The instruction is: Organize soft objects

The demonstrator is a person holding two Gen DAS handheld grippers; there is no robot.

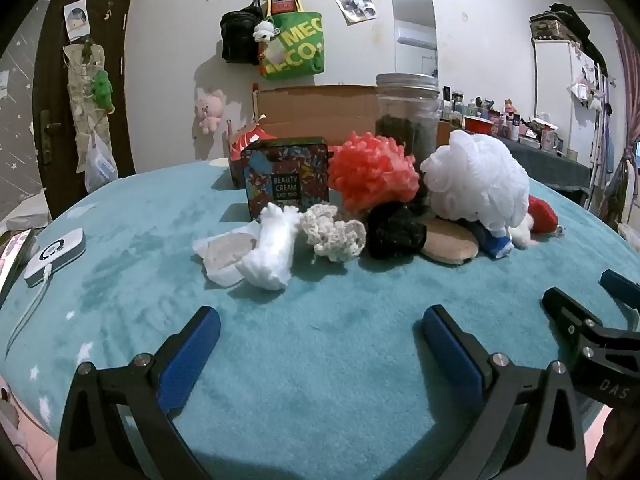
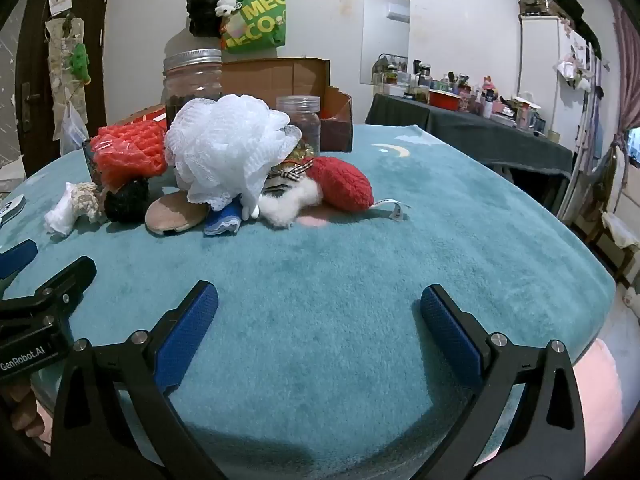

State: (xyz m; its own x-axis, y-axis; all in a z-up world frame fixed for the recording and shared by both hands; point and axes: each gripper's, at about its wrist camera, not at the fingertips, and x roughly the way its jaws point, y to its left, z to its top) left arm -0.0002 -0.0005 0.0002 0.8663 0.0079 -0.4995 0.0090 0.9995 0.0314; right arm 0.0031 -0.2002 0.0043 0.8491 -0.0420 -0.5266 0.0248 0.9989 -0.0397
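Observation:
A heap of soft things lies on the teal plush table cover (image 1: 320,360). In the left wrist view I see a white mesh pouf (image 1: 478,180), an orange-red mesh pouf (image 1: 370,170), a black knit ball (image 1: 396,230), a beige crochet piece (image 1: 334,232), a crumpled white cloth (image 1: 272,246) and a tan round pad (image 1: 450,246). The right wrist view adds a red plush piece (image 2: 344,184) with white fluff (image 2: 286,202) and a blue cloth (image 2: 222,220). My left gripper (image 1: 320,320) and right gripper (image 2: 318,300) both stand open and hold nothing, well short of the heap.
Behind the heap stand a patterned tin (image 1: 286,178), a lidded glass jar (image 1: 406,114), a smaller jar (image 2: 300,122) and an open cardboard box (image 1: 316,110). A white device with a cable (image 1: 56,256) lies at the left. A cluttered side table (image 2: 472,120) is at the right.

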